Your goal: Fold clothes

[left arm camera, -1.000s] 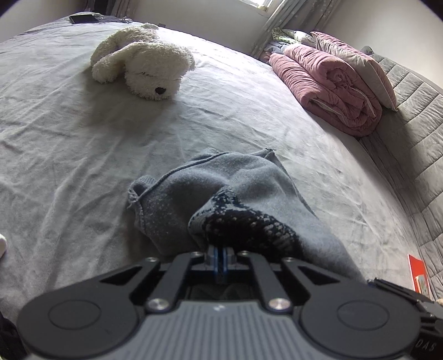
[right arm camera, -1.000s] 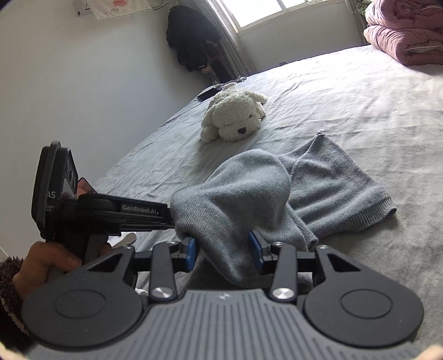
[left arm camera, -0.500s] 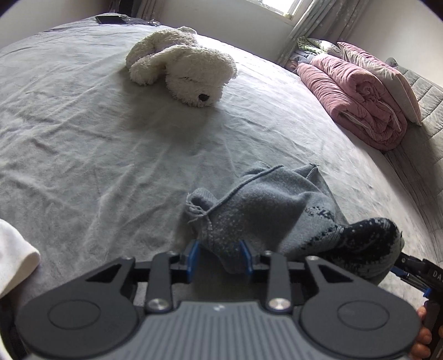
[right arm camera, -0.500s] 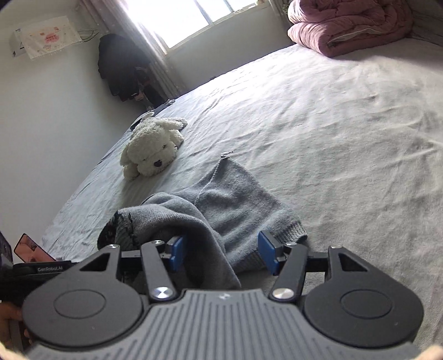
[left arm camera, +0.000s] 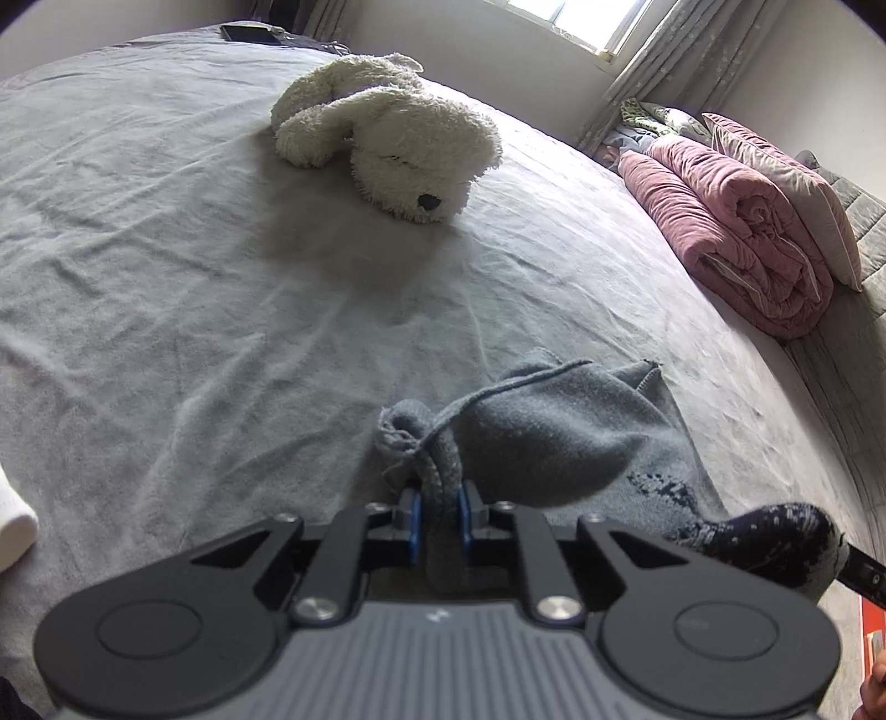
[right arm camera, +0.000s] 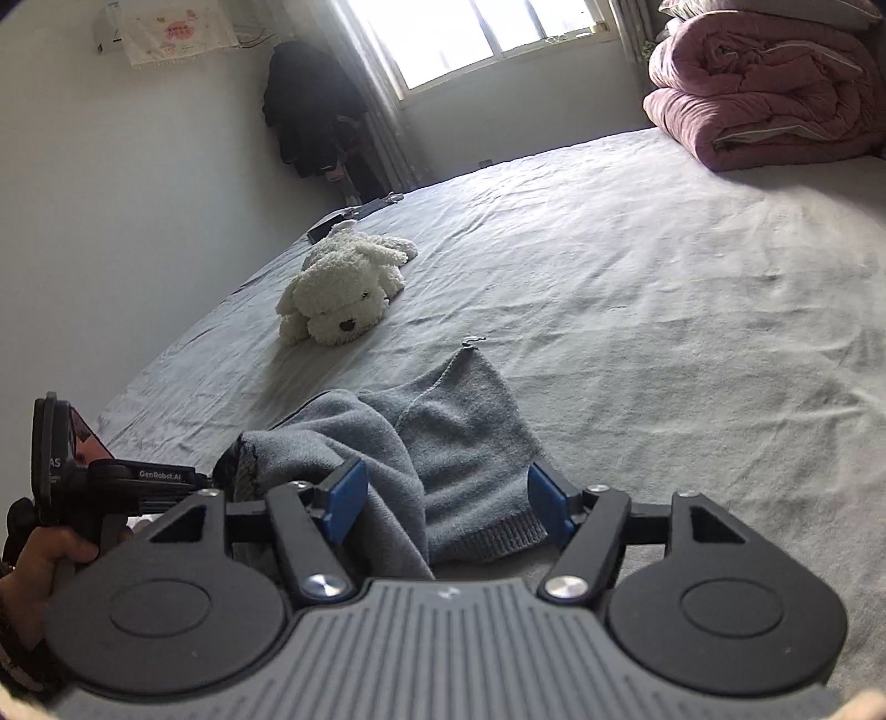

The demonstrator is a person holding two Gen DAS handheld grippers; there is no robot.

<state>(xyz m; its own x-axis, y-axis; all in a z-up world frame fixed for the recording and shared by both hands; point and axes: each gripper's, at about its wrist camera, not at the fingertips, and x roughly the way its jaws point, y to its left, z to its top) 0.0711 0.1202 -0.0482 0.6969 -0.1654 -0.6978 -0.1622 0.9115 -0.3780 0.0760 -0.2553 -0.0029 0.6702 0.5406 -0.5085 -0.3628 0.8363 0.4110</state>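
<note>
A grey knitted garment (left arm camera: 554,437) with a dark patterned inside lies bunched on the grey bed sheet (left arm camera: 221,288). My left gripper (left arm camera: 438,512) is shut on a rolled edge of the garment, its blue pads pressing the knit. In the right wrist view the same grey garment (right arm camera: 459,432) spreads in front of my right gripper (right arm camera: 446,498), which stands open with cloth draped between its fingers and over the left pad (right arm camera: 346,498). The left gripper body (right arm camera: 116,482), held by a hand (right arm camera: 44,559), shows at the lower left of that view.
A white plush dog (left arm camera: 387,138) lies further back on the bed, also the plush dog (right arm camera: 343,288) in the right view. A rolled pink quilt (left arm camera: 742,232) and pillows sit at the bed's right side. A phone (left arm camera: 249,33) rests at the far corner. Something white (left arm camera: 14,526) is at the left edge.
My left gripper let go of the dark patterned part, shifted left and shut on the garment's rolled grey edge. My right gripper opened wider and drew back to the right.
</note>
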